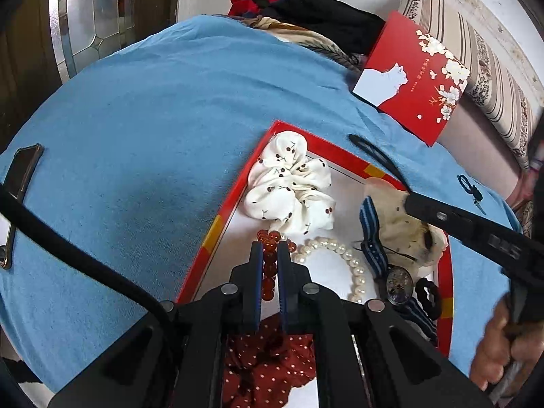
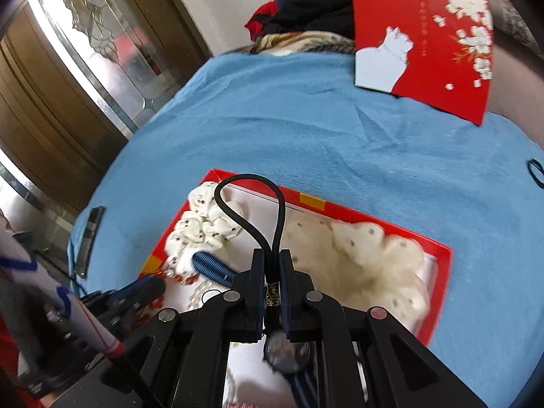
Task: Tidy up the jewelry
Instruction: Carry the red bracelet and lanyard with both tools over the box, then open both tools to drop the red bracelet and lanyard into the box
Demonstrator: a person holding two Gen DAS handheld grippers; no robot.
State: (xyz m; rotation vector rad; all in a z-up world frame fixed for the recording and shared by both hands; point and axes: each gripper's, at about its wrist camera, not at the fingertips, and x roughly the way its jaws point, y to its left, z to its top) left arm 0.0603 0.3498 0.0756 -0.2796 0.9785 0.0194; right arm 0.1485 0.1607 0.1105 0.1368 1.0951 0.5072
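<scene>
Over a red box [image 1: 217, 227] on a blue blanket [image 1: 142, 108]: left gripper [image 1: 270, 250] clamped on a string of amber beads [image 1: 268, 272], down inside the box beside a pearl bracelet [image 1: 353, 265] and a white cherry-print scrunchie [image 1: 289, 183]. Right gripper [image 2: 272, 258] pinched tight on a black hair tie [image 2: 251, 197], loop standing up above the box. Also in the box: a striped-strap watch [image 1: 397, 280], a cream scrunchie [image 2: 367, 258], a red dotted scrunchie [image 1: 265, 367]. Red lid [image 2: 425, 40] propped well apart at the blanket's far edge.
</scene>
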